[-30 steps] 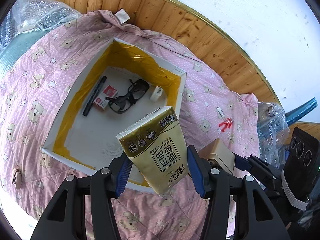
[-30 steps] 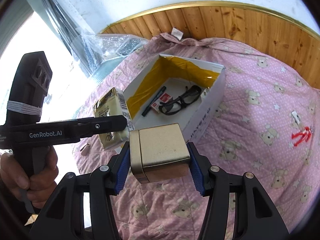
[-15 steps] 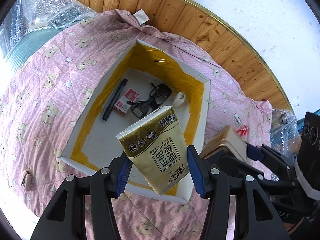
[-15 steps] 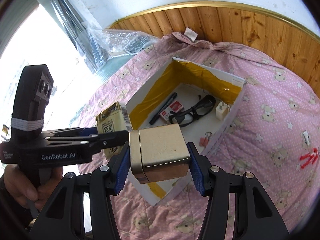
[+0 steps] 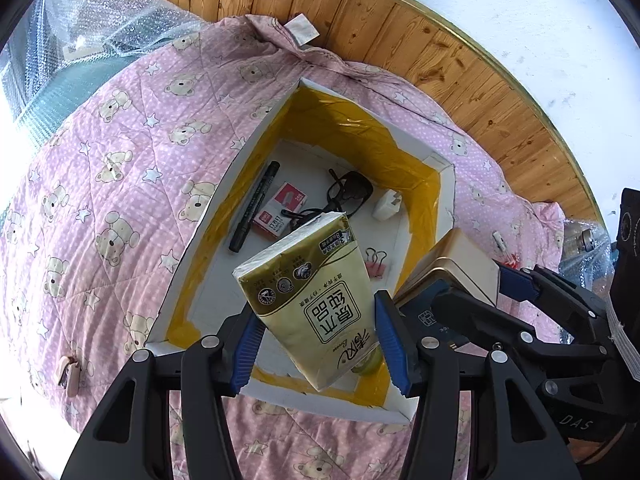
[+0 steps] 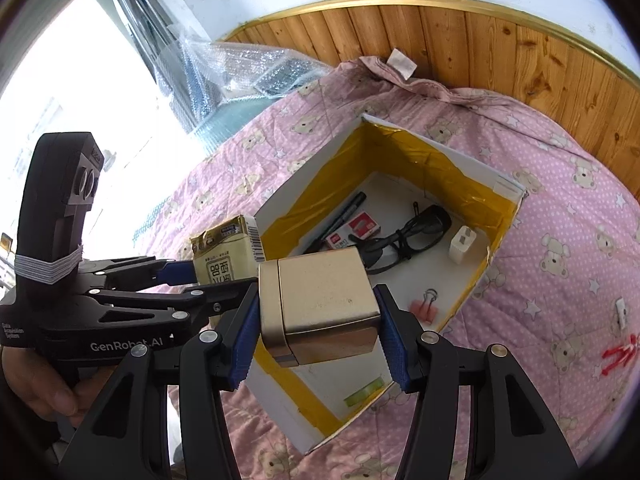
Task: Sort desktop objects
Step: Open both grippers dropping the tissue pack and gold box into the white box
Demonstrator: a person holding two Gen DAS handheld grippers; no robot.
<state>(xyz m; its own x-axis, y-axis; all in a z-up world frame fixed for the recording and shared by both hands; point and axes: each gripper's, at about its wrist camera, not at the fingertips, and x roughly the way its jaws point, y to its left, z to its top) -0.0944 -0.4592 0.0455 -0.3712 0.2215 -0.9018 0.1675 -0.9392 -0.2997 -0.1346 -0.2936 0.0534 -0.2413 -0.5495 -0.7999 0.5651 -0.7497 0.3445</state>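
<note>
Tissue pack (image 5: 316, 300) pinched by left gripper (image 5: 318, 344); right gripper (image 6: 320, 344) clamps gold tin (image 6: 324, 304), green strip, perhaps tape (image 6: 362, 394), showing only there.

Bright daylight floods in from the left, blowing out the window (image 6: 92, 92) to white in the right wrist view. Both fisheye views bend the wood panelling (image 5: 420, 44) into arcs, with dark vignetted corners. Focus is sharp; shadows are soft.

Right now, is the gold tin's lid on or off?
On. The gold tin, clamped in the right claw, shows its lid seated flush, with only a thin seam.
</note>
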